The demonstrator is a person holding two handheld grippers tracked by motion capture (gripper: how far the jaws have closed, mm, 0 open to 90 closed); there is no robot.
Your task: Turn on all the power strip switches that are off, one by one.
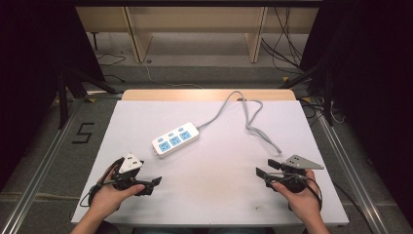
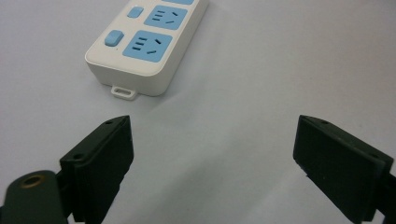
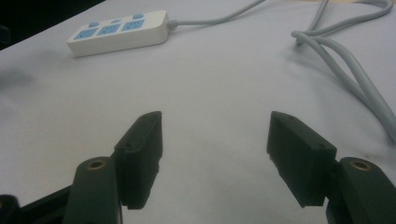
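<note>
A white power strip (image 1: pixel 175 139) with three blue sockets and blue buttons lies a little left of the table's middle. Its grey cable (image 1: pixel 253 122) runs toward the far edge and loops back along the right side. My left gripper (image 1: pixel 148 178) rests near the front left, held in a hand, jaws wide apart with nothing between them. In the left gripper view, the gripper (image 2: pixel 212 154) faces the strip's near end (image 2: pixel 149 42). My right gripper (image 1: pixel 267 168) sits at the front right, also open and empty. In the right gripper view, the gripper (image 3: pixel 217 144) sees the strip (image 3: pixel 119 32) far off and the cable (image 3: pixel 345 60) at right.
The table (image 1: pixel 219 195) has a white top with a wooden strip along its far edge. Metal rails run along both sides, and dark curtains and floor cables stand beyond. A "5" is marked on the floor (image 1: pixel 84 132) at left.
</note>
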